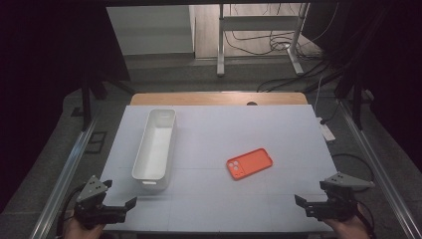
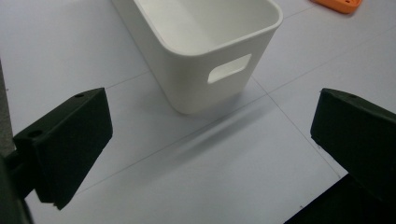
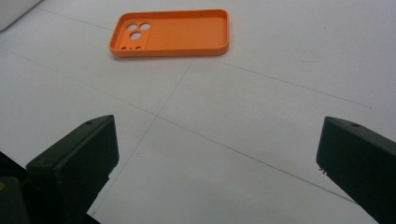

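Both the left gripper (image 1: 119, 206) at lower left and the right gripper (image 1: 304, 205) at lower right have jaws wide apart, holding nothing, over bare table (image 1: 219, 199) near its front edge. The orange phone case (image 1: 249, 164) lies centre-right, well apart from the white bin (image 1: 155, 144) centre-left.

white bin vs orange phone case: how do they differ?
Colour: the bin is white, the phone case orange.
Shape: the bin is a deep, long tub with tall walls and a handle cutout at its near end; the phone case is a flat shallow shell with camera holes.
Place: the bin stands on the table's left side, the phone case lies right of centre.
Shared: both open upward, empty, untouched.
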The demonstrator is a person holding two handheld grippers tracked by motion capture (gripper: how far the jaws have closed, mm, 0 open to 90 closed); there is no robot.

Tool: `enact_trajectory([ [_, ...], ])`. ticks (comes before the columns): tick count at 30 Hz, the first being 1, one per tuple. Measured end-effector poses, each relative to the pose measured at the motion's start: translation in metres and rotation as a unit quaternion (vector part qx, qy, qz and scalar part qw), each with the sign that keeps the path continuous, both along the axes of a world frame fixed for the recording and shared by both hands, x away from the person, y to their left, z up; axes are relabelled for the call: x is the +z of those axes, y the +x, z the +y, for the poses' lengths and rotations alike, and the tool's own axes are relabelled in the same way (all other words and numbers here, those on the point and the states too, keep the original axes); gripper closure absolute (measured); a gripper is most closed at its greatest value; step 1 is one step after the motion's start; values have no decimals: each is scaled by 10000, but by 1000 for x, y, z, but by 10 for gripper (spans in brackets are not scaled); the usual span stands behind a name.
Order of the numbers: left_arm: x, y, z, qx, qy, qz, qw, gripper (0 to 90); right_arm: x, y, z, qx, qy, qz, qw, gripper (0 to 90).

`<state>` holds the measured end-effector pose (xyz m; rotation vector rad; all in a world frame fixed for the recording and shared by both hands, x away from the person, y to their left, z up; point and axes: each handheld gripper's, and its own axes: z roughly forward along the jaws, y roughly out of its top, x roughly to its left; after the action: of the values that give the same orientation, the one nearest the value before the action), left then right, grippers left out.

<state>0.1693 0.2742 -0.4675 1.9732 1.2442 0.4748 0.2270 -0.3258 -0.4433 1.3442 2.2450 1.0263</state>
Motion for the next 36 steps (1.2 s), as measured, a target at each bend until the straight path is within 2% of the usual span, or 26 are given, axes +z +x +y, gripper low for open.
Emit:
enact_trajectory([
  [10,0,-1,-1,-115,38,-31,9999,0,0,1,1,18,-9,22,10000,0],
  [36,0,-3,-1,-87,47,-61,9999,0,-1,3,1,-27,-18,105,9999,0],
])
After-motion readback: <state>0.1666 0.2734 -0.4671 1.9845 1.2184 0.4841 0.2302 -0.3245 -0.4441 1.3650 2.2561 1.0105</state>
